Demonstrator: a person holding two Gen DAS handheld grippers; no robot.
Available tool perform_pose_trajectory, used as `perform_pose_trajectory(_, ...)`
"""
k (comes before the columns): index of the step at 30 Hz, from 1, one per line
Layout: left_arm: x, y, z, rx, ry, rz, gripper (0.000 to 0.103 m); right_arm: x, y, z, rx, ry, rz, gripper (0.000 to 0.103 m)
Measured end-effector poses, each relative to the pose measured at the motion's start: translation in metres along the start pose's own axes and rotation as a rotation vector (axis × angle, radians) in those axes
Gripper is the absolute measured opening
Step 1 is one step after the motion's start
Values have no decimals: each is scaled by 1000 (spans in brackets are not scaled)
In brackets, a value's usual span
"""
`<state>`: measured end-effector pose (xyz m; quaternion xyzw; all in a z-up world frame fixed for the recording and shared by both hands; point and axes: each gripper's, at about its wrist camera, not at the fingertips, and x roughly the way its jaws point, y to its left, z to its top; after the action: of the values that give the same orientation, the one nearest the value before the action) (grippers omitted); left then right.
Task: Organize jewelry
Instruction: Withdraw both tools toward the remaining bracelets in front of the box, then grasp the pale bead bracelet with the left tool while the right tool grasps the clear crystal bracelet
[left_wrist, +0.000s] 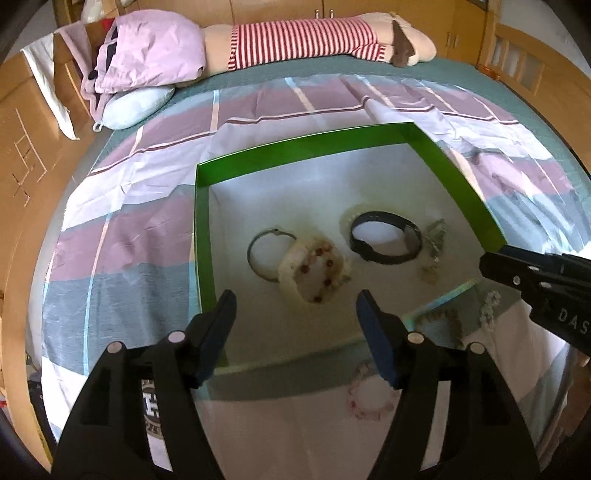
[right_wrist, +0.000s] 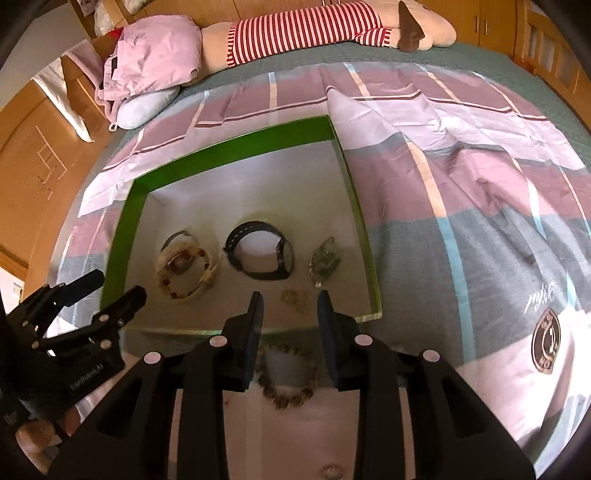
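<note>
A green-walled box lies on the bed. Inside lie a thin metal bangle, a cream and red beaded bracelet, a black watch, a small chain piece and an amber piece. My left gripper is open and empty over the box's near wall. My right gripper is open and empty, above a brown beaded bracelet on the sheet. A pink beaded bracelet and a white bead bracelet lie outside the box.
The bed has a pink, grey and white striped sheet. A striped plush toy, a lilac pillow and a pale blue cushion lie at the far side. Wooden cabinets stand to the left.
</note>
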<state>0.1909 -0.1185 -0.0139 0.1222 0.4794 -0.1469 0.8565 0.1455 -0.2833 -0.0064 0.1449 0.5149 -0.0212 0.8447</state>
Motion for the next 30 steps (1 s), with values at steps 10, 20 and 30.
perform_pose_trajectory(10, -52, 2, -55, -4, -14, -75, 73, -39, 9, -44, -68, 0, -34, 50)
perform_pose_trajectory(20, -58, 26, -118, -99, -11, -148, 78, -36, -28, -104, -13, 40, 21, 66)
perform_pose_trajectory(30, 8, 23, -108, -207, 126, -187, 78, 4, -113, -71, 269, 55, -97, 68)
